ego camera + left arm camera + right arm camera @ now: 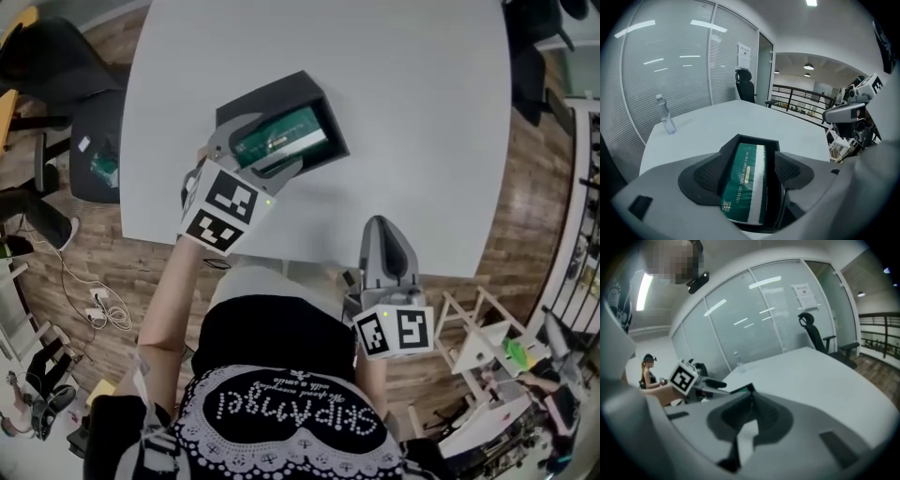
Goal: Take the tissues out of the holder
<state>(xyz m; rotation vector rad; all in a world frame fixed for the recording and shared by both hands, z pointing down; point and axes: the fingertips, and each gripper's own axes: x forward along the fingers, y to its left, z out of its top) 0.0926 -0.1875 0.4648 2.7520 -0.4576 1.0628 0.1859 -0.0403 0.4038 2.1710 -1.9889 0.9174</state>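
A green tissue pack (pixel 281 141) lies in a black box-shaped holder (pixel 272 94) on the white table (pixel 422 112). My left gripper (pixel 267 150) hangs over the holder's near side, open. In the left gripper view the tissue pack (pixel 745 180) lies lengthwise between the two dark pads (pixel 710 173), inside the holder (pixel 757 140), with a dark gap on the right side. My right gripper (pixel 382 230) is near the table's front edge, apart from the holder, and its jaws meet at the tip (pixel 751 401), shut and empty. It also shows at the right of the left gripper view (pixel 843 112).
A clear water bottle (pixel 665 119) stands at the table's far left corner. An office chair (pixel 746 86) sits behind the far edge. A black chair (pixel 56 56) and a white wooden rack (pixel 478 337) flank the table on the wooden floor.
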